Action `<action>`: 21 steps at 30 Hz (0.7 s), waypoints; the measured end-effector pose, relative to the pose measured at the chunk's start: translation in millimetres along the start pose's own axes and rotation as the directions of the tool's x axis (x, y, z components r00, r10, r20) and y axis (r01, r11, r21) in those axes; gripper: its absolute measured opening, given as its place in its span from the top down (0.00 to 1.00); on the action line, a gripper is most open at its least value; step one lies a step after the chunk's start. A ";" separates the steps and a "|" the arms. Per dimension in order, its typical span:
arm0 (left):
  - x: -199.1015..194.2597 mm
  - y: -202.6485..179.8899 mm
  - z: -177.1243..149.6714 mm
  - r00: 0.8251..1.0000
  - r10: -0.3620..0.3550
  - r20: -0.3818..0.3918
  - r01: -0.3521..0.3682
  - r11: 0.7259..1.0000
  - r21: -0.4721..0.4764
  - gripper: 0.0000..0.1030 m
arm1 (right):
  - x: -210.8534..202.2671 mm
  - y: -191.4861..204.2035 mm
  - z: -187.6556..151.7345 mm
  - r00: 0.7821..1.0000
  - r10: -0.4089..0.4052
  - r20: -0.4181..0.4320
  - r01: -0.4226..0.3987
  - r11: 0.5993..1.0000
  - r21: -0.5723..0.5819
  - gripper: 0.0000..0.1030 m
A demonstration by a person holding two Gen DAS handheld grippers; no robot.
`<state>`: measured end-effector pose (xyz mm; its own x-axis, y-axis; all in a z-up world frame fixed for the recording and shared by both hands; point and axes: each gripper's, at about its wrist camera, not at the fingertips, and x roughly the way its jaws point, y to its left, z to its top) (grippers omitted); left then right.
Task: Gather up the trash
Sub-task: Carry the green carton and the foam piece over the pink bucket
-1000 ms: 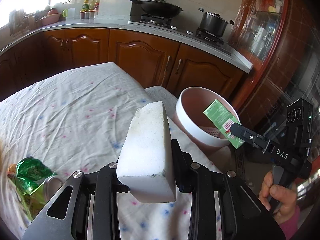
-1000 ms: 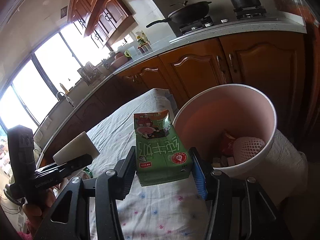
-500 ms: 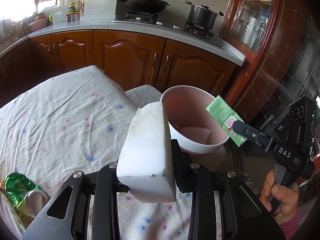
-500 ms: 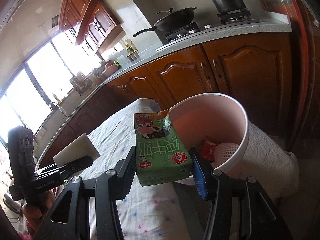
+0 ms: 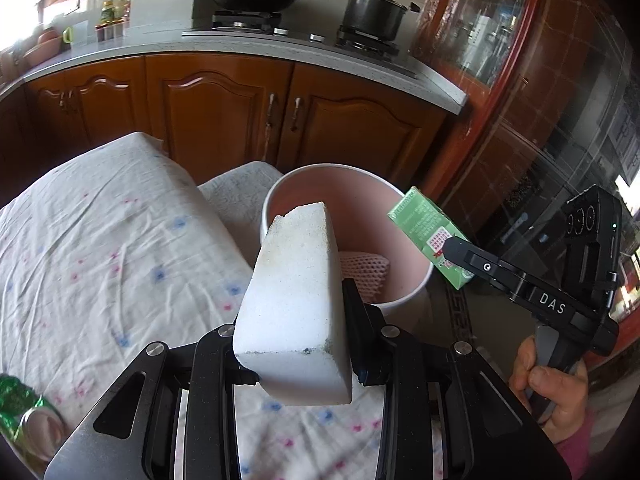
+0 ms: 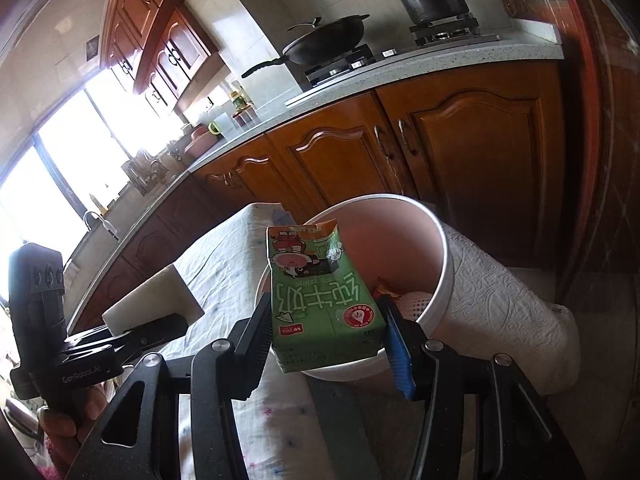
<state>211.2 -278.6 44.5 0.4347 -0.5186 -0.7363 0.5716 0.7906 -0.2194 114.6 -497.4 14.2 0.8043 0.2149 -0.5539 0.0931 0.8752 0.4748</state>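
My left gripper is shut on a white foam block, held just short of the near rim of the pink trash bin. In the right wrist view the foam block shows at the left, in the other gripper. My right gripper is shut on a green milk carton, over the near edge of the bin. From the left wrist view that carton hangs at the bin's right rim. White foam netting and a red wrapper lie inside the bin.
The bin stands on a white padded seat beside the table with a flowered cloth. A green wrapper and a can lie at the cloth's left edge. Wooden cabinets and a counter with a wok and a pot stand behind.
Both grippers have moved closer to the bin with their loads. The foam block now overlaps the bin's near rim in view, and the carton hangs lower over the bin's edge.
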 end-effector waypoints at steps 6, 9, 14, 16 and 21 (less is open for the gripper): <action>25.8 -14.1 15.9 0.998 -0.025 -0.058 0.026 0.999 0.021 0.72 | 5.7 -8.8 11.8 0.999 -0.030 -0.031 0.030 1.000 -0.004 0.50; 37.2 -19.0 23.7 0.996 -0.027 -0.080 0.030 0.999 0.032 0.72 | 9.3 -9.8 17.0 0.998 -0.050 -0.043 0.050 0.999 -0.017 0.50; 56.4 -23.6 33.5 0.993 -0.013 -0.120 0.019 0.999 0.049 0.71 | 18.9 -13.6 25.0 0.994 -0.079 -0.075 0.076 0.996 -0.036 0.50; 62.7 -24.0 35.3 0.991 -0.008 -0.132 0.016 0.998 0.056 0.71 | 22.6 -14.6 26.7 0.993 -0.085 -0.084 0.081 0.996 -0.045 0.50; 78.0 -24.6 37.8 0.987 0.011 -0.162 0.000 0.998 0.065 0.71 | 28.7 -18.6 30.7 0.989 -0.101 -0.106 0.095 0.994 -0.057 0.50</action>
<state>257.3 -350.8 16.6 0.3224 -0.4507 -0.8324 0.6157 0.7678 -0.1773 154.0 -520.8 10.5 0.7239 0.1703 -0.6686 0.1356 0.9150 0.3799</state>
